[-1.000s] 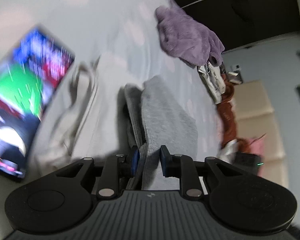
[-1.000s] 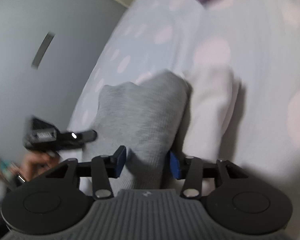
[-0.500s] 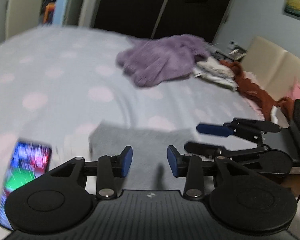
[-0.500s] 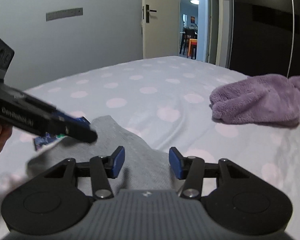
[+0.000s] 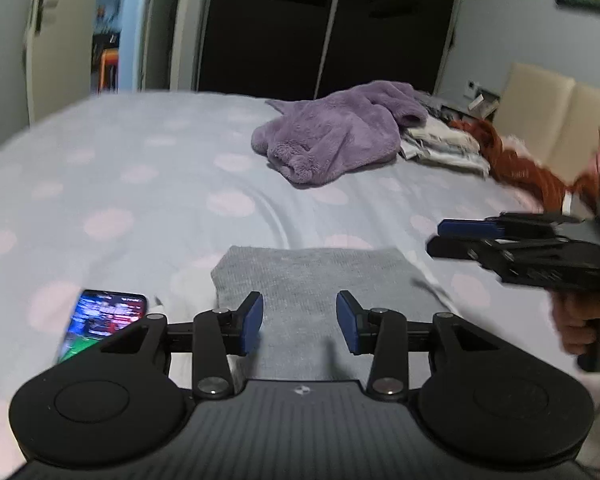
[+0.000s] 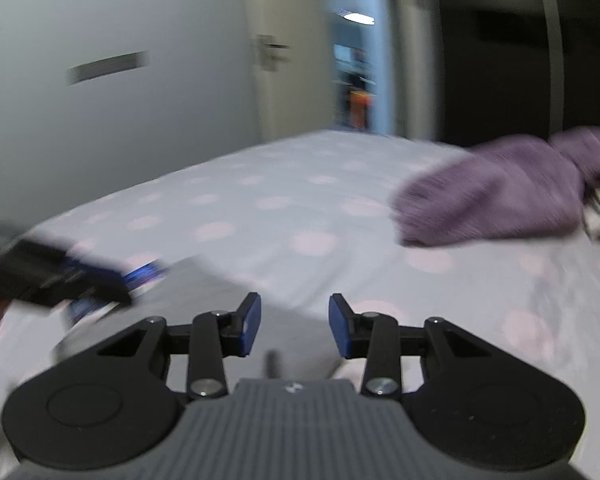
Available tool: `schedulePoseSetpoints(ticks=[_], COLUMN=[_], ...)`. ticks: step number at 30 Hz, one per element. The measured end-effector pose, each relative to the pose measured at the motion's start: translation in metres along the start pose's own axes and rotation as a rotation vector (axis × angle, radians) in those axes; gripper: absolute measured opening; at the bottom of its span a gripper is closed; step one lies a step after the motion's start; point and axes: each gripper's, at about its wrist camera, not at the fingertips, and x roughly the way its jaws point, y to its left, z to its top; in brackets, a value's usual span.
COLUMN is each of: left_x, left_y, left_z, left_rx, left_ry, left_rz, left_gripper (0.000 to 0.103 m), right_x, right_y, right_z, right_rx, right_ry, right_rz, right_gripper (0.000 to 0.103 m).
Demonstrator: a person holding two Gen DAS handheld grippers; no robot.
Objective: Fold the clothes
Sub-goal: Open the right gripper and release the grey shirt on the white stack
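1. My left tongs [image 5: 299, 322] stand spread with nothing between the pads; they have just been opening. They hover above the grey garment [image 5: 320, 280], which lies folded flat on the bed [image 5: 140, 184].
2. My right tongs [image 6: 294, 325] are also parted and empty, their jaws just narrowing.
3. I judge this fold done, so the next piece should be the purple fleece [image 5: 336, 136], well apart from the grey one.
4. I'd steer clear of the phone [image 5: 100, 320] beside the grey fold.

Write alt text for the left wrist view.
The left gripper hovers open above a folded grey garment on a dotted bedsheet. A lit phone lies beside it, a purple fleece farther back, the right gripper alongside.
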Motion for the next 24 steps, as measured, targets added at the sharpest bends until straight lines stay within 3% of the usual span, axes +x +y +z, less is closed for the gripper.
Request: schedulePoseSetpoints(ticks=[4, 9, 10, 11, 14, 19, 22, 24], left_x=[0.006, 0.006, 0.001, -0.005, -0.022, -0.042, -0.044, -0.043], left_y=[-0.008, -0.007, -0.012, -0.017, -0.029, -0.046, -0.054, -0.058], left_z=[-0.021, -0.022, -0.018, -0.013, 0.002, 0.010, 0.012, 0.013], left_rx=[0.050, 0.019, 0.026, 0.032, -0.037, -0.160, -0.185, -0.178], left_ry=[0.059, 0.090, 0.088, 0.085, 0.095, 0.112, 0.151, 0.191], left_rz=[0.015, 0.046, 0.064, 0.083, 0.147, 0.181, 0.252, 0.300], left_gripper=[0.038, 0.038, 0.039, 0.039, 0.052, 0.054, 0.054, 0.055], right_x=[-0.011, -0.015, -0.018, -0.021, -0.029, -0.033, -0.034, -0.036], right_y=[0.037, 0.046, 0.046, 0.045, 0.045, 0.051, 0.054, 0.055], right_z=[-0.028, -0.048, -0.042, -0.036, -0.017, 0.007, 0.016, 0.021], right_rx=[-0.124, -0.116, -0.096, -0.076, -0.016, 0.086, 0.130, 0.141], right_ry=[0.052, 0.086, 0.080, 0.075, 0.059, 0.092, 0.146, 0.174], right_rz=[0.090, 0.081, 0.052, 0.022, -0.067, -0.214, -0.231, -0.243], right_gripper=[0.039, 0.042, 0.045, 0.055, 0.071, 0.079, 0.091, 0.093])
